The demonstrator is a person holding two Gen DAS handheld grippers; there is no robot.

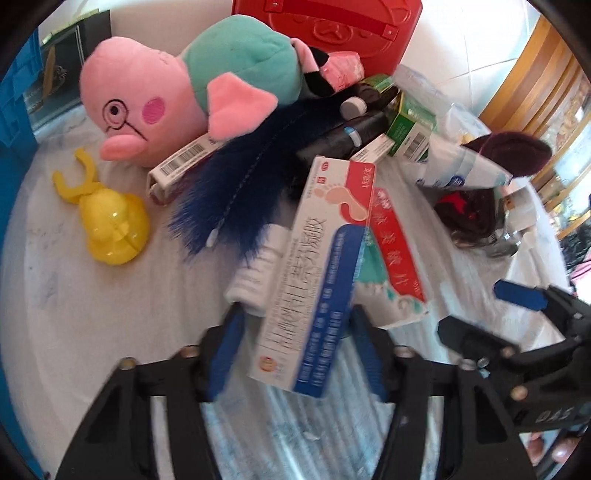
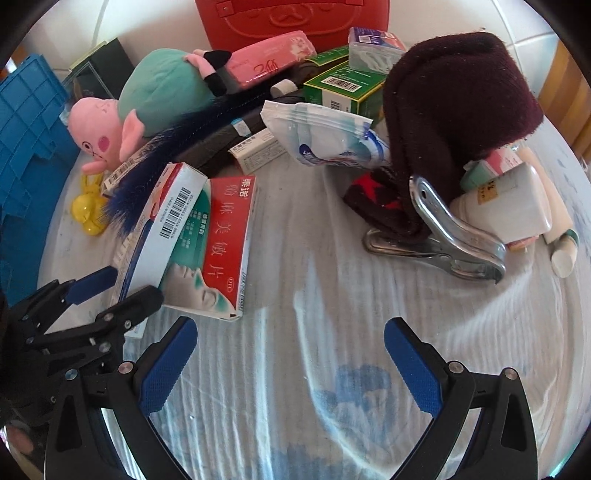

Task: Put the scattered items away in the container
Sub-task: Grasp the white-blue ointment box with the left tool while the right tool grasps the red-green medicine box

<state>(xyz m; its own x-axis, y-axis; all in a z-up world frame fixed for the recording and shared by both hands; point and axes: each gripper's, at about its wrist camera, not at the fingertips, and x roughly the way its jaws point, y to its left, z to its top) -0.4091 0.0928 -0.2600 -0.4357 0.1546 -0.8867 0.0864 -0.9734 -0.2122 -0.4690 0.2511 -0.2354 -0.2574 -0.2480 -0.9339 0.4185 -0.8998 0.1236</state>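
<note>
My left gripper [image 1: 295, 332] is shut on a long white, blue and red foot-cream box [image 1: 317, 258], holding it tilted above the cloth; it also shows in the right wrist view [image 2: 159, 229] between the left gripper's fingers [image 2: 92, 282]. A red and green medicine box [image 2: 218, 243] lies under it. My right gripper [image 2: 290, 354] is open and empty over the bare cloth, and shows in the left wrist view [image 1: 480, 314]. The blue crate [image 2: 26, 147] stands at the far left.
A pink pig plush [image 1: 177, 92], blue feather [image 1: 236, 184], yellow duck toy [image 1: 110, 225], green boxes [image 2: 343, 88], dark red sock [image 2: 450, 107], metal clip [image 2: 443, 236], white bottle [image 2: 506, 206] and red case [image 2: 288, 18] crowd the cloth-covered table.
</note>
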